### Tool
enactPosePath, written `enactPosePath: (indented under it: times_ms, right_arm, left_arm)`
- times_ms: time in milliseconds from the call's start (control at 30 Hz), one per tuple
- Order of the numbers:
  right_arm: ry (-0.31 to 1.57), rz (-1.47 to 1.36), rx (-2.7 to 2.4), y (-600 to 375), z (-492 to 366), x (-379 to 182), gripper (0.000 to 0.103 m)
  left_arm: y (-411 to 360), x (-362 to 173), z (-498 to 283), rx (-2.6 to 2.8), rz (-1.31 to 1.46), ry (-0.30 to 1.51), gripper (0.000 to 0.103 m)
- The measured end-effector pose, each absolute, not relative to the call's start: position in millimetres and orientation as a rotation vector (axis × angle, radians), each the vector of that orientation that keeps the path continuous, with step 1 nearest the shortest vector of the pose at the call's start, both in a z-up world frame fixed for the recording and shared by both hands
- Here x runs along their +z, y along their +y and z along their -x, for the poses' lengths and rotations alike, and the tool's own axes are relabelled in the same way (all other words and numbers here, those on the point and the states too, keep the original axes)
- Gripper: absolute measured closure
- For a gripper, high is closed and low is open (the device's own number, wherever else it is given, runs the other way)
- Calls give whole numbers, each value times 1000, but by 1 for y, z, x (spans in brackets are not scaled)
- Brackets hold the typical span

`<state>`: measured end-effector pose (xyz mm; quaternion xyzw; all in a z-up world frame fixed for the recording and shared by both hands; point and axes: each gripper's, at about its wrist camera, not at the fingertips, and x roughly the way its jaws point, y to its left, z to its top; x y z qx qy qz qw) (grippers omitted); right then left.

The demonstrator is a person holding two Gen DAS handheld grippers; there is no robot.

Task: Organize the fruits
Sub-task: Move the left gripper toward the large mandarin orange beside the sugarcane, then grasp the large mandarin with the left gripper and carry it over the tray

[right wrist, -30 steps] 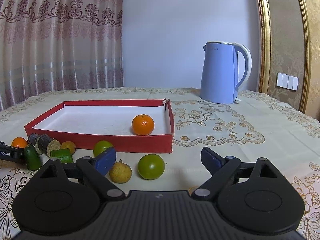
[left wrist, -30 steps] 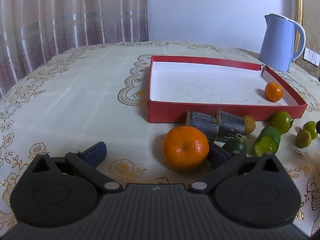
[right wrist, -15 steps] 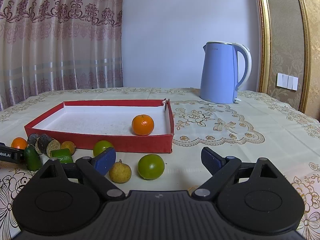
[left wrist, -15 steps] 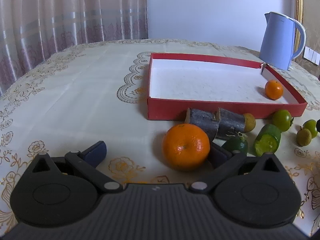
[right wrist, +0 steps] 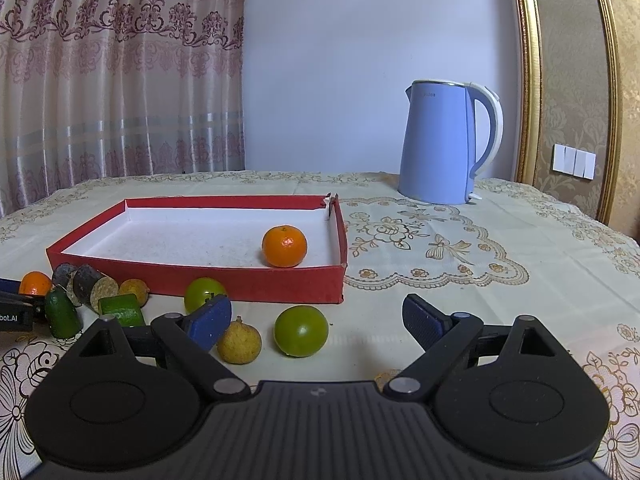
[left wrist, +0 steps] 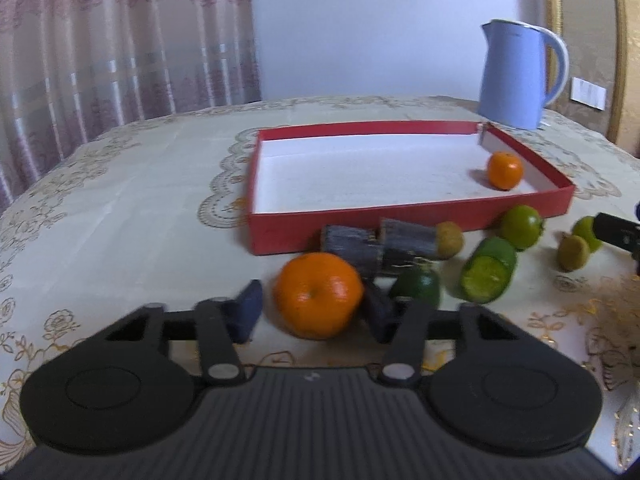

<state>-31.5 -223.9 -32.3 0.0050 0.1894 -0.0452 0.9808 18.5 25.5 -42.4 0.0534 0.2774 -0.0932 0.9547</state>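
Observation:
A red tray [left wrist: 404,222] [right wrist: 200,280] with a white floor holds one small orange [left wrist: 505,170] [right wrist: 284,246]. In front of it lie a big orange [left wrist: 319,295], two dark cane pieces [left wrist: 384,244], green fruits [left wrist: 522,227] and cucumber pieces [left wrist: 486,270]. My left gripper [left wrist: 314,310] has its fingers closed in around the big orange, right pad touching, a slim gap at the left pad. My right gripper [right wrist: 316,320] is open and empty, with a green lime [right wrist: 301,331] and a yellow fruit [right wrist: 239,345] between its fingers.
A blue kettle [left wrist: 518,76] [right wrist: 448,148] stands behind the tray's right end. The table carries a cream embroidered cloth [right wrist: 440,240]. Curtains hang at the back left. The left gripper's tip shows in the right wrist view [right wrist: 14,312].
My left gripper's fingers have closed in from wide open onto the big orange, and its view has tilted up. My right gripper has not moved.

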Motion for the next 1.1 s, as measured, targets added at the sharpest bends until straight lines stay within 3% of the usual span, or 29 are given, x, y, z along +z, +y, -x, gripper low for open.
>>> enactPosePath:
  times_ms: [467,1100]
  right_arm:
    - [384,-13,-92,-224,32,-33,10]
    - [411,-16,-82,-224,28,-35,10]
  left_arm:
    - [27,-6,-18,-201,-56,512,61]
    - [-5,-22,-163,-103,-83,636,61]
